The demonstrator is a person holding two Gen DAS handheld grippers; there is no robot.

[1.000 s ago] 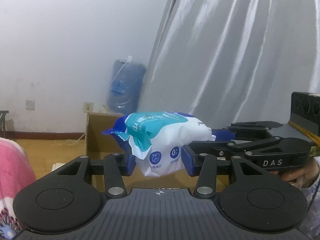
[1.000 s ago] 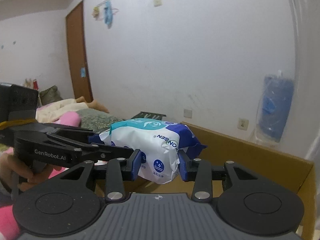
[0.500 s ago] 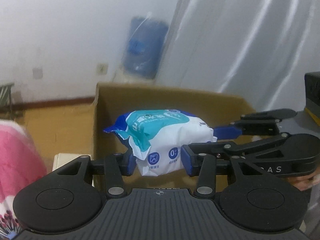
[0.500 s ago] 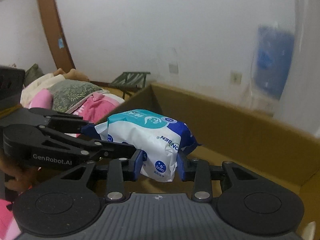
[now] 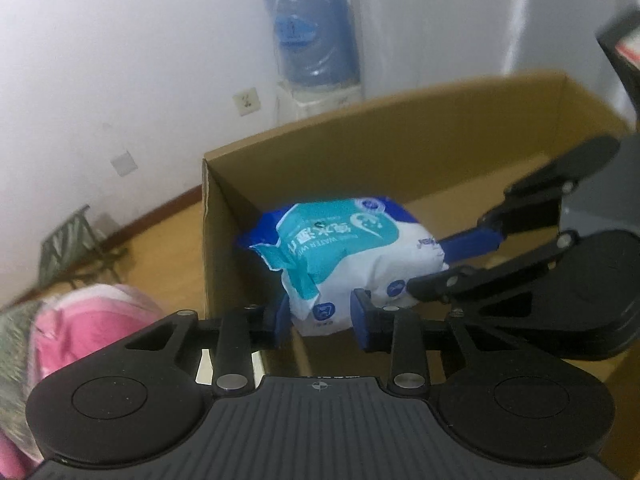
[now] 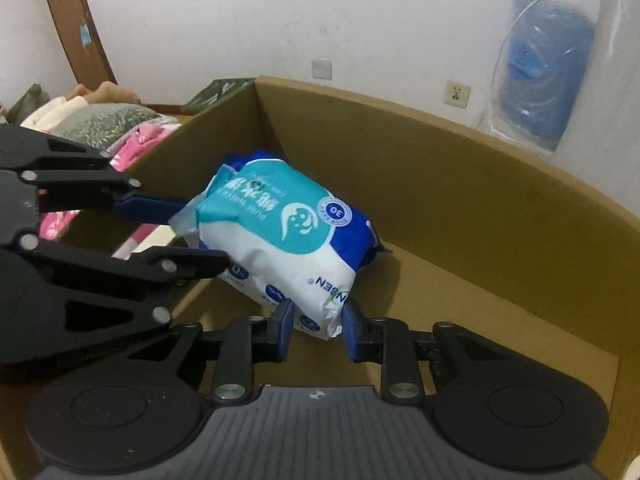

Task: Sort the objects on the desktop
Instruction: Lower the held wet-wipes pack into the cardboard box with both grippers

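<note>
A white, teal and blue pack of wet wipes (image 5: 344,248) hangs tilted inside an open cardboard box (image 5: 400,136), close to its left corner. My left gripper (image 5: 320,314) pinches the pack's near white end, and its jaws are closing tighter on it. From the right side, my right gripper (image 5: 436,268) holds the opposite end. In the right wrist view the pack (image 6: 288,240) sits between the blue pads of my right gripper (image 6: 316,320), whose jaws are also closing on it. My left gripper (image 6: 192,232) reaches in from the left over the box (image 6: 440,160) wall.
A blue water jug (image 5: 316,28) stands behind the box against the white wall, beside a wall socket (image 5: 246,100). Pink bedding (image 5: 92,320) lies left of the box. A folded green stool (image 5: 72,248) leans by the wall. A brown door frame (image 6: 76,20) is far left.
Both grippers have tipped downward and carried the wipes pack from above the box rim down into the box. The jaws of each have narrowed on the pack.
</note>
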